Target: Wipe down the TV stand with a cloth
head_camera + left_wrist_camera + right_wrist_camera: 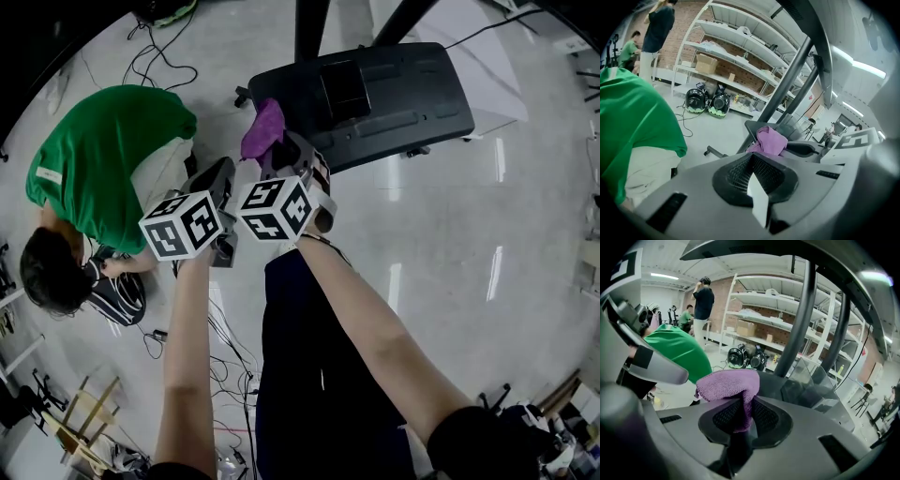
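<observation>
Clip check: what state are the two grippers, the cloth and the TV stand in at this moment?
left hand-held gripper: jaws together, nothing between them.
right hand-held gripper: shut on the purple cloth.
purple cloth: bunched, one fold pinched between the right jaws, the rest hanging over them.
TV stand: black base on the floor; whether the cloth touches it cannot be told.
</observation>
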`<state>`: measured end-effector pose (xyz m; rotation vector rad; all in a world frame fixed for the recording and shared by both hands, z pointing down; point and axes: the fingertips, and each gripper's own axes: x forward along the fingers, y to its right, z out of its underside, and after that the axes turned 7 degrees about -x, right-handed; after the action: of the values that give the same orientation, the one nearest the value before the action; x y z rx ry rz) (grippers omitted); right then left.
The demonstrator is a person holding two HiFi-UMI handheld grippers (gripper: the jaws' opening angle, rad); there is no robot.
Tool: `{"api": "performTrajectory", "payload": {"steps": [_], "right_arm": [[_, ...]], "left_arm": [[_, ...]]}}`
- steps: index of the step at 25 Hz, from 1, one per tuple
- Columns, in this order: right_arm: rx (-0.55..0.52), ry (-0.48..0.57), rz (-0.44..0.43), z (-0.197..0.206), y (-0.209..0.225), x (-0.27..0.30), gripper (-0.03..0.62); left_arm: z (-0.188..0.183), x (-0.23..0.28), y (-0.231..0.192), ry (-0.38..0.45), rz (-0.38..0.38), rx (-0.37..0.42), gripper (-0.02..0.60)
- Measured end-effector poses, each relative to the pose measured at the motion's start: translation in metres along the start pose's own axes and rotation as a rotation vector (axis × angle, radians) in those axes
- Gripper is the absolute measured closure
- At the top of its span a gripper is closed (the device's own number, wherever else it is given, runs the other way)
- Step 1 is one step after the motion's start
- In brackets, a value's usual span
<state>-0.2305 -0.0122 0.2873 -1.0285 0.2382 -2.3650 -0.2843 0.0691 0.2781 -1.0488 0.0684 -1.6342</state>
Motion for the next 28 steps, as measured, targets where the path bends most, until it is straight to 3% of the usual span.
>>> {"api": "performTrajectory", "payload": {"steps": [20,25,28], "right_arm": [[-0.002,-0.034,0.076,0.039,0.056,-0.007,0.525],[0.009,-0.01,0.036,0.038,0.057,-0.013,0.525],[0.024,0.001,-0.039,0.038,0.056,-0.021,0.525]], "left_arm": [[0.022,0.033,0.046,-0.06,0.053,0.048,0.575],[0.025,0.032,0.056,-0.059,0.056,0.057,0.575],[0.026,0.031,0.065,-0.063,0.066,0.067,0.575]]}}
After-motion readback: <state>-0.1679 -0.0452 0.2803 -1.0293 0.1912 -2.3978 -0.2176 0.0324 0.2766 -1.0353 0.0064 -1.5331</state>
